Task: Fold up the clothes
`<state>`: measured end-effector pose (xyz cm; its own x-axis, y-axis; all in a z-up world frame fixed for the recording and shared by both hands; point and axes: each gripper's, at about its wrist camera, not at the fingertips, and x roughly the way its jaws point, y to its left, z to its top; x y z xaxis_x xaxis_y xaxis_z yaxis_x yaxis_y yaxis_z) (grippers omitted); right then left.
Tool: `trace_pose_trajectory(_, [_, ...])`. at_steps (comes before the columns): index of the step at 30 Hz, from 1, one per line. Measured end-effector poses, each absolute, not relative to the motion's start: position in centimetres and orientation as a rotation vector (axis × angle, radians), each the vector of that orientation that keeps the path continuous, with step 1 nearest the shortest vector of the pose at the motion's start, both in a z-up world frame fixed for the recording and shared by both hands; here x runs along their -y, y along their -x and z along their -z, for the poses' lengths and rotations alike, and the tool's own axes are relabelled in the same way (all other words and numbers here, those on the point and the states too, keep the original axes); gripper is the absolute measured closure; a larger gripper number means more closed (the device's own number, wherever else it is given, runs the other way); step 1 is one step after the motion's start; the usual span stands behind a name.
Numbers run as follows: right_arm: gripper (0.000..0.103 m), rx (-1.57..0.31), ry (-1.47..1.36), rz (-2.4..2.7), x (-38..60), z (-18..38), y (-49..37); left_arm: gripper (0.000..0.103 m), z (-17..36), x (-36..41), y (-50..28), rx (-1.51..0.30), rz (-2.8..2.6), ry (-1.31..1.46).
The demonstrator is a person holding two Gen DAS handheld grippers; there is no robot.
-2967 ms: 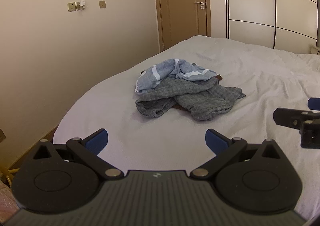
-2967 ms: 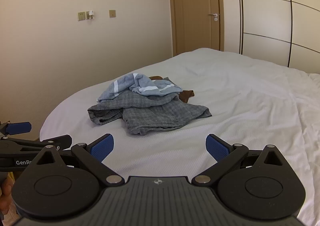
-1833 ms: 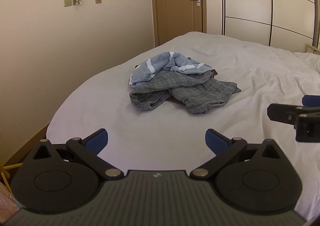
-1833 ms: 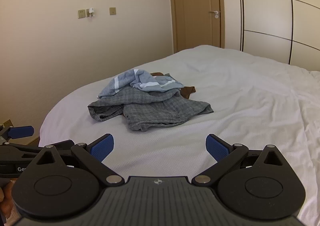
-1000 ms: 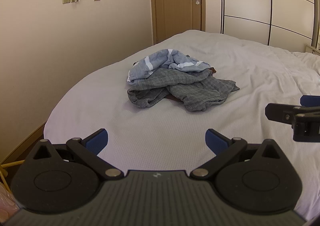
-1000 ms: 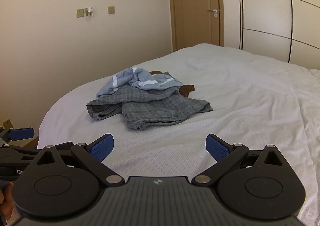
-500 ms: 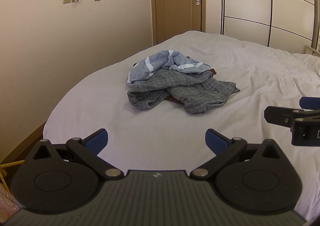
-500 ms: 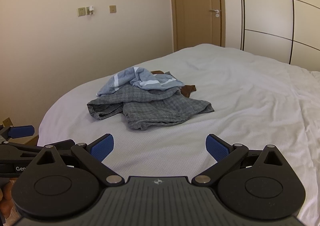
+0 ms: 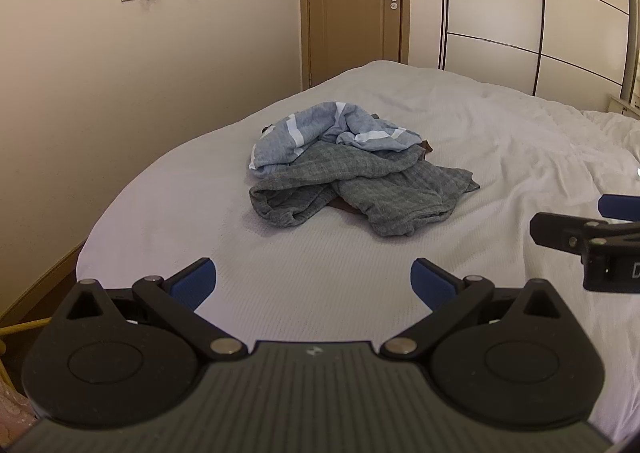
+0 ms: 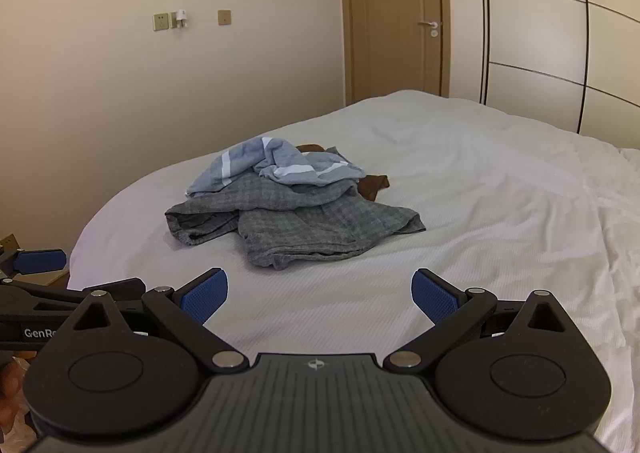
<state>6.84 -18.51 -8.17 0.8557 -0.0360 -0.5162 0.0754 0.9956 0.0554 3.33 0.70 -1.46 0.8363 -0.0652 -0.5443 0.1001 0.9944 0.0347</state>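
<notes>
The clothes (image 9: 352,173) lie in one crumpled heap on the bed (image 9: 500,157), toward its left side and well ahead of both grippers. A blue top with white stripes (image 9: 320,133) sits on the far part of the heap, a grey checked garment (image 9: 380,189) sprawls under and nearer than it, and a brown piece (image 10: 372,183) pokes out at the far right edge. Nothing in sight is folded: no flat stack, no squared edges anywhere on the bed, so as far as these views show, all three pieces remain to be spread and folded. The left gripper (image 9: 312,281) hovers over the near edge of the bed with its blue pads wide apart and nothing between them; the right gripper (image 10: 320,291) hangs likewise, pads spread and empty. Neither touches cloth. The views differ in small ways. The right wrist view shows the brown piece plainly at the heap's far right, where the left wrist view shows only a sliver of it beyond the blue top and a dark bit under the grey. The left wrist view shows the grey garment's rolled near-left end better. Each view also catches the other gripper at its edge: the right one at the right border of the left view, the left one at the left border of the right view.
</notes>
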Motion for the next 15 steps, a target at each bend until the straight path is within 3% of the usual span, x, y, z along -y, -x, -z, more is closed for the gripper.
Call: trace_pose_trajectory(15, [0.002,-0.526,-0.024,0.065,19.0,8.4,-10.8,0.001,2.0,-1.4,-7.4,-0.566,0.120,-0.084])
